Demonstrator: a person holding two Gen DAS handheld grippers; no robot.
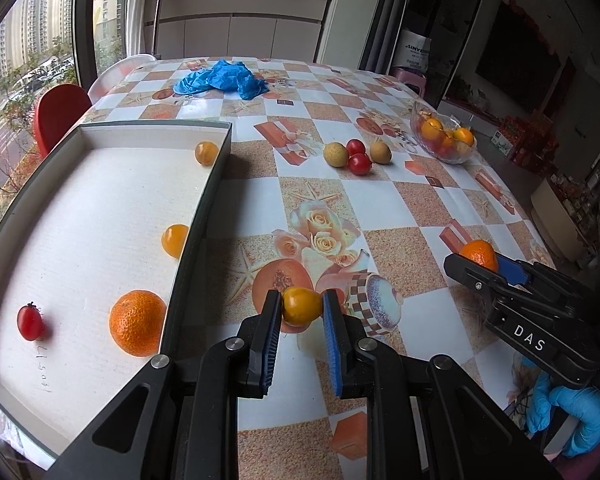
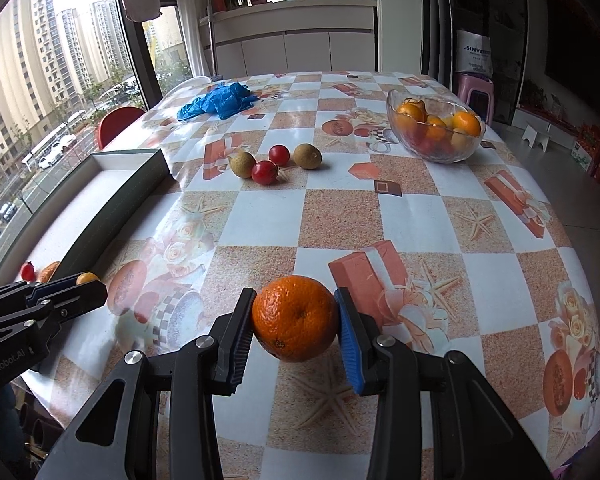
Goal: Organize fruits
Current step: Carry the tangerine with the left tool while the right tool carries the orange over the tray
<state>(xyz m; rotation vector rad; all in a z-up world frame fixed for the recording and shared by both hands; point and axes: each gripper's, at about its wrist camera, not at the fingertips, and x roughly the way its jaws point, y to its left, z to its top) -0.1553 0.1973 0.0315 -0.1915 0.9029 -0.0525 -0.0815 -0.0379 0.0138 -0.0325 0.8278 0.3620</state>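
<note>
left gripper (image 1: pixel 301 308) fingers pinch a small yellow fruit (image 1: pixel 301 305) just right of the tray (image 1: pixel 198 216) wall | right gripper (image 2: pixel 296 320) fingers pinch an orange (image 2: pixel 296 317) further right | risk: the round fruit slips from the shallow pinch, or clips the wall

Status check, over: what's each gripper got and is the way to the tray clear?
Left gripper shut on small yellow fruit. Right gripper shut on mandarin. Tray beside left gripper, four fruits inside. Nothing in between.
</note>
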